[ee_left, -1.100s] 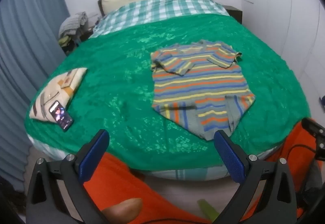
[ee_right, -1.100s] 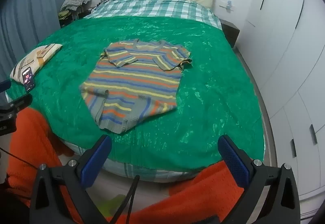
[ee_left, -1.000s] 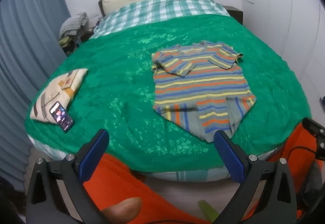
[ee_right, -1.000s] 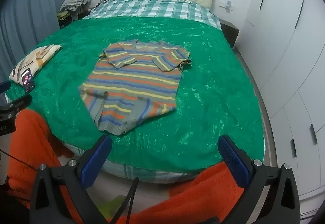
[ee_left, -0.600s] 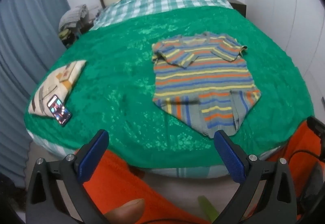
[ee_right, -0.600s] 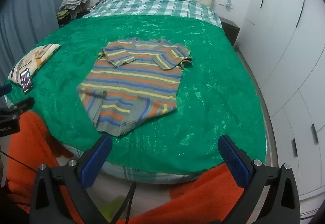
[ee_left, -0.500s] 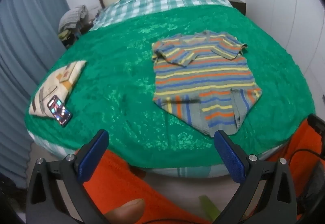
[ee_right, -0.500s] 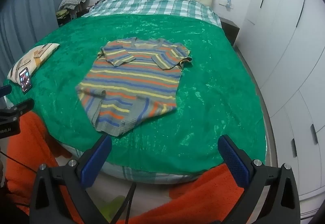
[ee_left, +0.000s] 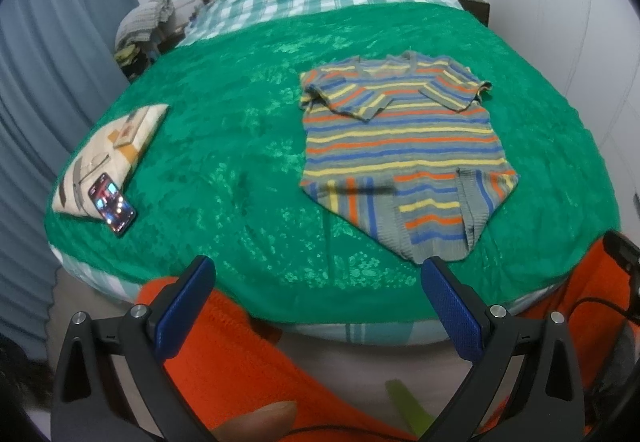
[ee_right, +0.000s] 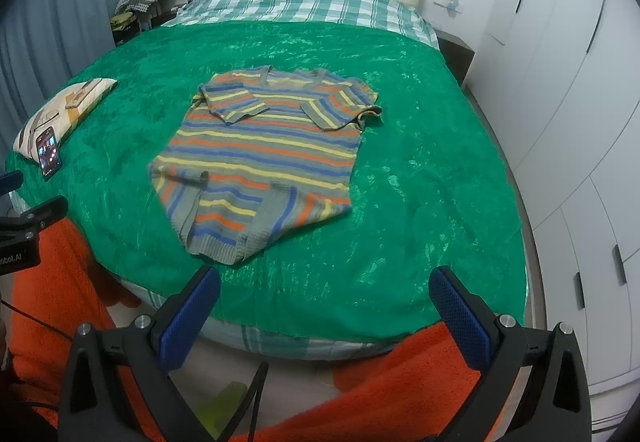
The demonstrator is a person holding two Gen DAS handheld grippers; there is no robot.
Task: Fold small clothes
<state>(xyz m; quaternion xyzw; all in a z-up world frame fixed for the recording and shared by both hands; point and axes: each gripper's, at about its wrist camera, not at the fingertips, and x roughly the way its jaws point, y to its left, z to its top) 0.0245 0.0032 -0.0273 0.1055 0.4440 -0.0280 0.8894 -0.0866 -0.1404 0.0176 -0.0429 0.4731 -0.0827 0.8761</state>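
1. Both sets of jaws stand wide and empty: the left gripper [ee_left: 318,284] and the right gripper [ee_right: 325,292] hang off the foot of the bed, short of any cloth.
2. Striped top [ee_left: 400,145] lies flat near the middle of the green bedspread [ee_left: 240,145], neckline toward the headboard. Both sleeves are folded in over the chest and the two lower hem corners are turned in, so the hem comes to a blunt point nearest the grippers.
3. Risk, as judged: pinching the hem may also catch the plush bedspread beneath it, dragging the cover and spoiling the folds already made.
4. Risk: uneven lift between the two grippers would likely skew the next fold, and the tucked corners could spring open.
5. Risk: the knit looks soft and loose; a shallow pinch may slip.
6. Phone [ee_left: 111,202] rests against a patterned cushion [ee_left: 108,145] at the bed's left edge, well apart from the top; a tugged bedspread could shift it toward the edge.
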